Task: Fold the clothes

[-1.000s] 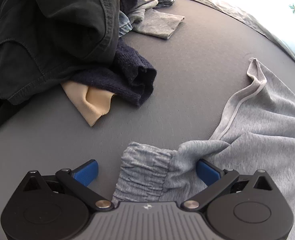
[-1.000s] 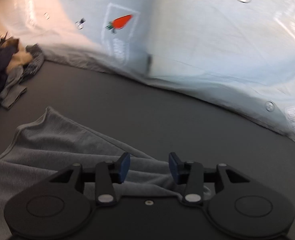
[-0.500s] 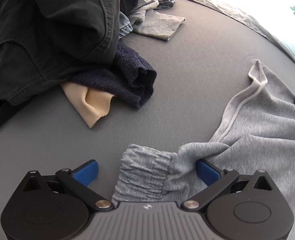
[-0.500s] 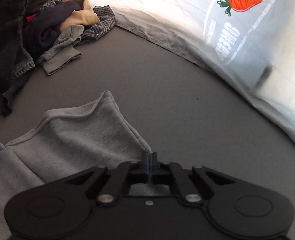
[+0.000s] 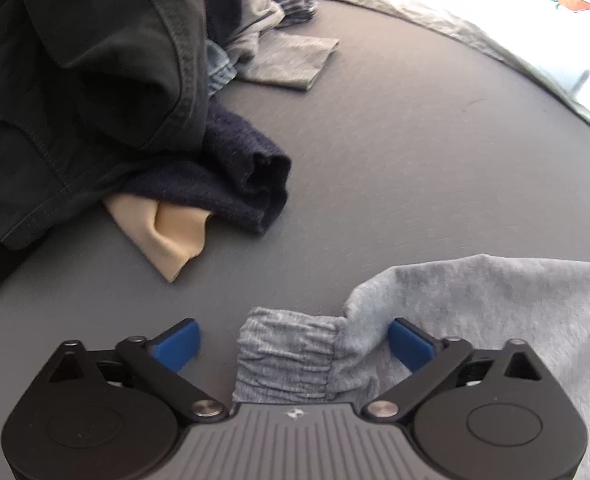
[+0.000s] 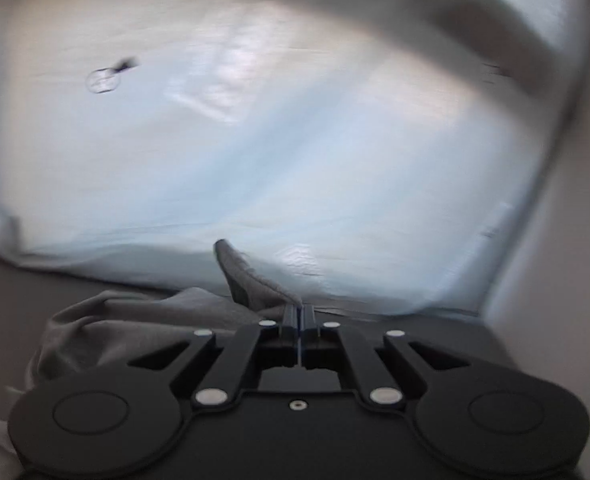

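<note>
The right hand-held gripper [image 6: 298, 316], pinching the grey garment [image 6: 255, 284], is now lifting its corner; the left hand-held gripper [image 5: 293, 342] is staying wide around the waistband [image 5: 287, 354].

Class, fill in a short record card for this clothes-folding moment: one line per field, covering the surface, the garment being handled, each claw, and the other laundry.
surface: grey bed surface
garment in hand: light grey garment, elastic cuff between the left fingers
left claw: open, blue pads either side of the cuff
right claw: shut on a corner of the grey garment; view blurred
other laundry: pile of dark clothes, navy knit, beige piece
background: white carrot-print bedding
</note>
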The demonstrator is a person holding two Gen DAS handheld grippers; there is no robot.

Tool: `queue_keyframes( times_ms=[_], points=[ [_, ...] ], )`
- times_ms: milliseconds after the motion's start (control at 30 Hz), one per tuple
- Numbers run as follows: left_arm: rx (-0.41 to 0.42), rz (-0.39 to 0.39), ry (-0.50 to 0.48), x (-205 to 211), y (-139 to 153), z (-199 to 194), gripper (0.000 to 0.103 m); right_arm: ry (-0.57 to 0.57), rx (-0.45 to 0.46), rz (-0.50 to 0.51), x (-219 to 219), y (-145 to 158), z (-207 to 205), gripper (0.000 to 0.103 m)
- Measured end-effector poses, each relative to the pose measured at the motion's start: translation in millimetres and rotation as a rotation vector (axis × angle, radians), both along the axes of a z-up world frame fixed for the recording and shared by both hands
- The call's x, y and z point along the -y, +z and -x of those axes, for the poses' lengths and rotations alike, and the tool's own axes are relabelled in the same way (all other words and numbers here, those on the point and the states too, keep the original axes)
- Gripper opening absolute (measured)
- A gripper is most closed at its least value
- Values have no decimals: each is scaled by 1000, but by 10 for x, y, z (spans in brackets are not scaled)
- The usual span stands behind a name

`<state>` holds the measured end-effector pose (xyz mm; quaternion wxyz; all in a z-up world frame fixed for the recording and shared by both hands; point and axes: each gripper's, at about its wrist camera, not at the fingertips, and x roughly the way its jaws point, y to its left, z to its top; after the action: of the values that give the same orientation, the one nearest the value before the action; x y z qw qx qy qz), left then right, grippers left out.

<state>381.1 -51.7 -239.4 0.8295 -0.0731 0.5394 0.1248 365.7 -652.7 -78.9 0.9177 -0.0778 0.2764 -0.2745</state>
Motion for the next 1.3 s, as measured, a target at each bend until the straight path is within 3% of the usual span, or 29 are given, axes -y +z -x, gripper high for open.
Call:
queue_keyframes(
  times_ms=[33,133,167,233,367,400,600,800,833,900,1067,1233,1300],
  points=[
    [12,-3,-16,25,17,2,89,-92,3,11,210,23,175,1],
    [49,-11,-64,100,66,8,62,-265,-44,3,685,-95,626,1],
    [59,-13,-76,124,85,0,48,-276,-58,-16,700,-172,698,1],
    [62,-28,-79,172,101,-48,45,-298,-86,-56,729,-327,844,1],
    [71,-47,-58,190,136,-155,22,-342,-141,-136,788,-635,1134,1],
    [81,-57,-50,178,160,-186,1,-353,-152,-154,798,-704,1201,1],
    [161,-142,19,-26,396,-311,0,-436,-105,-201,818,-720,1444,1],
    [175,-16,13,-148,423,-101,6,-483,-173,-263,935,-886,1666,5],
    [166,-14,8,-129,403,-50,9,-484,-174,-279,942,-911,1709,9],
    [150,-12,0,-90,359,56,27,-495,-153,-336,978,-977,1814,21],
    [159,15,37,-44,270,351,45,-544,-18,-552,1197,-1092,2036,36],
    [180,44,72,-24,262,534,53,-670,214,-803,1497,-1185,2361,41],
    [181,38,74,10,249,591,59,-707,274,-844,1591,-1208,2454,43]
  ],
)
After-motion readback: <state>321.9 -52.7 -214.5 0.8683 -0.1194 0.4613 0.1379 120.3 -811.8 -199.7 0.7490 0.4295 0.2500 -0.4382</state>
